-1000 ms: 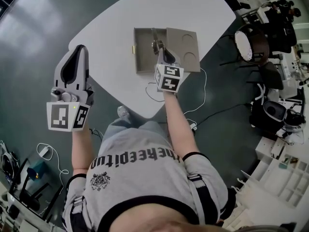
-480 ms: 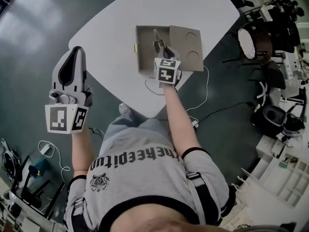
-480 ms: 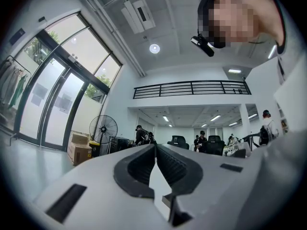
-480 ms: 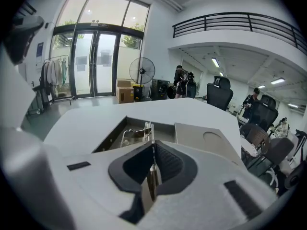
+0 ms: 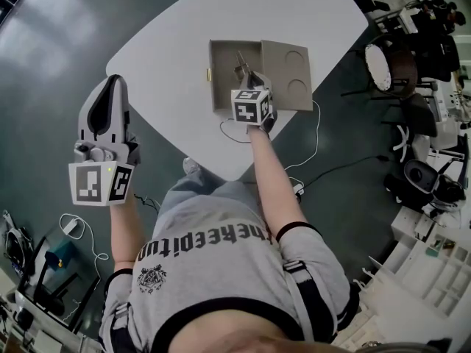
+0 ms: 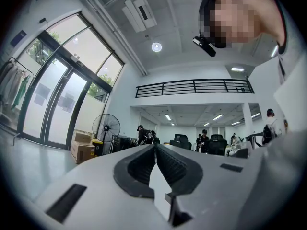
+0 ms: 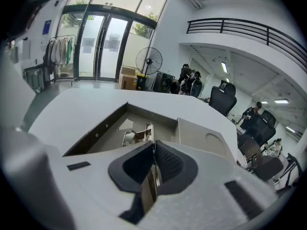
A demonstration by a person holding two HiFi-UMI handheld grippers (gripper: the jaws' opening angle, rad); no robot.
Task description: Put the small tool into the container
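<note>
An open grey-brown box (image 5: pixel 221 87) lies on the white table (image 5: pixel 176 35), its lid (image 5: pixel 288 72) folded flat to the right. My right gripper (image 5: pixel 247 75) tilts down over the box's tray, shut on a small metal tool (image 5: pixel 240 62) that sticks out past the fingertips. In the right gripper view the tool (image 7: pixel 142 135) hangs just above the box (image 7: pixel 103 128) floor, clamped between the right gripper's (image 7: pixel 153 145) closed jaws. My left gripper (image 5: pixel 112 85) hovers off the table's left edge, shut and empty. Its left gripper (image 6: pixel 154 146) view shows only the room.
A thin white cable (image 5: pixel 234 135) lies on the table's near edge behind the box. Black office chairs (image 5: pixel 390 65) and shelving stand to the right of the table. Dark floor (image 5: pixel 51 65) surrounds the table. Distant people and a fan (image 6: pixel 108 127) appear across the room.
My right gripper has sunk toward the box with the tool and rolled a little. The left gripper has stayed about where it was.
</note>
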